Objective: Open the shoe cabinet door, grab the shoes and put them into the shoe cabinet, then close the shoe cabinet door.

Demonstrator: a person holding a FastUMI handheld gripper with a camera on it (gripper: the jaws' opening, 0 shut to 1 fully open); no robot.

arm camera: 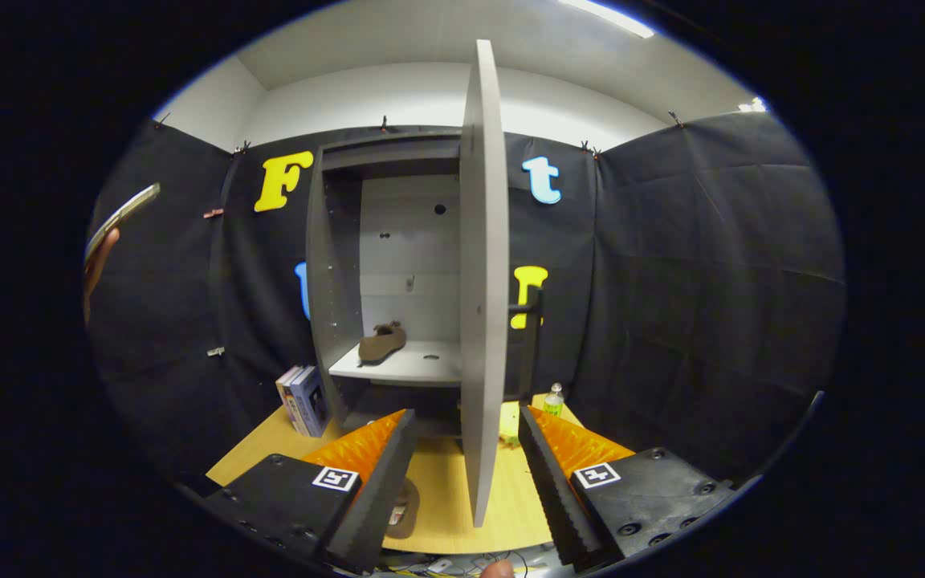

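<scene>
Right at my fingers (462, 449) there's nothing being held: they're spread wide, and the free edge of the open cabinet door (484, 281) stands in the gap between them, edge-on to me and not touching either one as far as I can see. Down on the wooden tabletop (446, 514), right beside my left finger, lies a brown shoe (403, 507), partly hidden by that finger, so I only get its sole end. A fingertip of somebody's hand pokes in at the near edge of the table too.

Just past my right fingertip there's a small greenish thing on the table that I can't make out, and a bit further a little bottle (554, 399) with a green label, near the right edge of the tabletop. Over by the left edge, a few books (303, 400) stand upright, leaning against the left wall of the shoe cabinet (334, 281).

Beyond all that is the cabinet itself, grey, standing at the back of the table with its door swung out toward me. On its light shelf sits the other brown shoe (382, 341), toward the left side of the shelf, sole facing out. A dark handle (532, 321) shows just to the right of the door. Off to the far left a hand (95, 269) holds up a phone (121, 217).
</scene>
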